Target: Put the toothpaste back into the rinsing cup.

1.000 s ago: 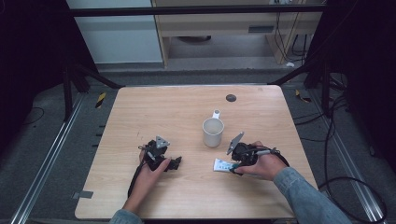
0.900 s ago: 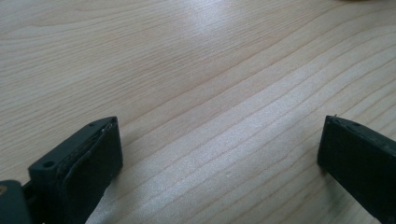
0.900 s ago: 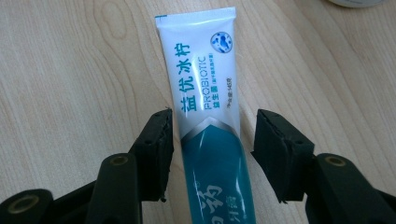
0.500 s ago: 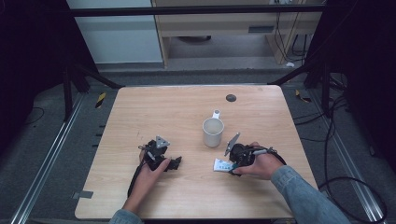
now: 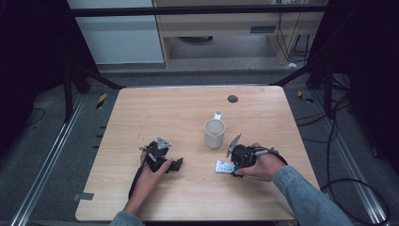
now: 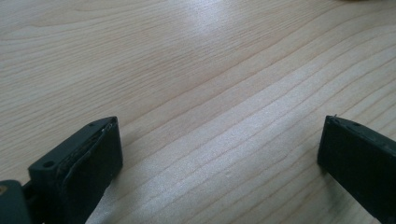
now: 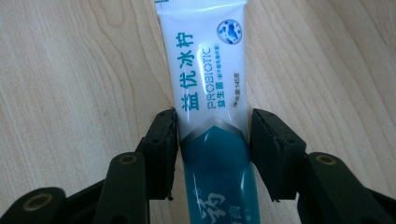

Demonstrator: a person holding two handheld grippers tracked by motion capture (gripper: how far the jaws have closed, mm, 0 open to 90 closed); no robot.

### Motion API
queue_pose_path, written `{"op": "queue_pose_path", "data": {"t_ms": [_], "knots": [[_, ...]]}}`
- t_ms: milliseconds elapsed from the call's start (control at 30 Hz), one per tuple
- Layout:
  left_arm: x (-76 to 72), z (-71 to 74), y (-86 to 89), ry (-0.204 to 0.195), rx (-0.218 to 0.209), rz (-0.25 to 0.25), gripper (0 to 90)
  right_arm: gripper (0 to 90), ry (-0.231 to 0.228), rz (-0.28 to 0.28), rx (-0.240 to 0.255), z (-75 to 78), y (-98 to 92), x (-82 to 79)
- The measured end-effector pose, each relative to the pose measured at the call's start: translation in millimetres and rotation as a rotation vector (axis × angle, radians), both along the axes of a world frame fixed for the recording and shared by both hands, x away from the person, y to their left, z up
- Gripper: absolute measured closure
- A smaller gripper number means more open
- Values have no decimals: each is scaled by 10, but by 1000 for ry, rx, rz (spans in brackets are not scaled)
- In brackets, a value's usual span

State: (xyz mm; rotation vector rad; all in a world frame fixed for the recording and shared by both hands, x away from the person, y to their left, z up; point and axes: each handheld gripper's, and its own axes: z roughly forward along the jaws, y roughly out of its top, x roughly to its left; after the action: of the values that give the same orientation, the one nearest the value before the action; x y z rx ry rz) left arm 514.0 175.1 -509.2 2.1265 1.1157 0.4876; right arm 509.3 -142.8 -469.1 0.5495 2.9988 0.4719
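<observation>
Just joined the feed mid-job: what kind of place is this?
Probably a lab recording station: a bare wooden table inside a dark metal frame, loose cables on the grey floor, a workbench behind.

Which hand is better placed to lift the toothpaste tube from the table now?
The right. Its tool has been closing around the tube, with both pads at the tube's sides. The left tool stands open over bare table, away from the tube.

Right gripper (image 7: 214,140) fingers (image 7: 163,144) closer on tube (image 7: 205,74)
</observation>
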Motion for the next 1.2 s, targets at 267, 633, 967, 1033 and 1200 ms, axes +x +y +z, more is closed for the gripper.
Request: {"op": "queue_pose_path", "data": {"t_ms": [267, 633, 967, 1033, 1200], "knots": [[0, 1, 1, 1, 1, -1, 0, 553, 12, 18, -2, -1, 10, 15], [0, 1, 1, 1, 2, -1, 0, 642, 6, 39, -23, 15, 18, 11], [0, 1, 1, 1, 2, -1, 0, 772, -10, 32, 1, 88, -6, -1], [0, 0, 0, 1, 1, -1, 0, 782, -10, 16, 8, 97, -16, -10], [0, 1, 2, 1, 2, -1, 0, 793, -37, -7, 36, 108, -65, -8]]}}
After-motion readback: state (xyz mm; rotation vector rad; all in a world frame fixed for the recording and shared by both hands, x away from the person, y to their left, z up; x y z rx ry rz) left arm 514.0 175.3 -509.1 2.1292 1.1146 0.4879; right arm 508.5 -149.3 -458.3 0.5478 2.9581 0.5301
